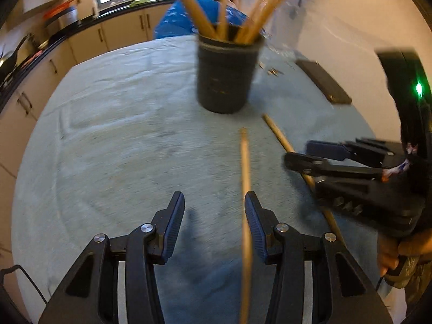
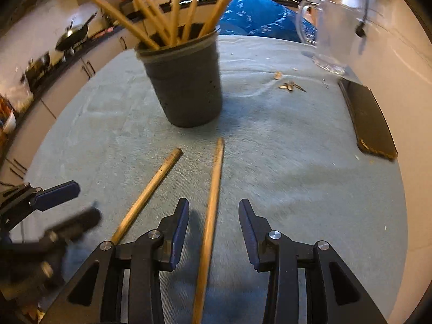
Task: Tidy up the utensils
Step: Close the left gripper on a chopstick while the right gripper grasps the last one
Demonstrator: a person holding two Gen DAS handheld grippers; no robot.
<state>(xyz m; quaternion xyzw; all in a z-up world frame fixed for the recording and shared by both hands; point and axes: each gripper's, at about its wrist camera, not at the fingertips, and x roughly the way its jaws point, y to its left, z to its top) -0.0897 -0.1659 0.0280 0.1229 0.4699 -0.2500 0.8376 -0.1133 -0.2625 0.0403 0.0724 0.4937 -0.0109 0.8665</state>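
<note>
A dark grey cup (image 1: 225, 75) (image 2: 186, 83) holding several wooden sticks stands on the cloth-covered table (image 1: 121, 113). Two loose wooden sticks lie in front of it. My left gripper (image 1: 214, 202) is open, with one stick (image 1: 245, 189) lying between its fingers, close to the right finger. In the right wrist view this stick (image 2: 145, 197) lies left of my right gripper. My right gripper (image 2: 213, 208) is open over the other stick (image 2: 212, 202), which lies between its fingers. In the left wrist view, the right gripper (image 1: 297, 154) sits over that stick (image 1: 278, 135).
A flat dark object (image 1: 324, 81) (image 2: 370, 121) lies at the table's right side. A clear glass jug (image 2: 326, 27) stands at the back right, small scraps (image 2: 290, 86) near it. A blue bag (image 1: 189, 19) lies behind the table. Kitchen cabinets and counter run along the left.
</note>
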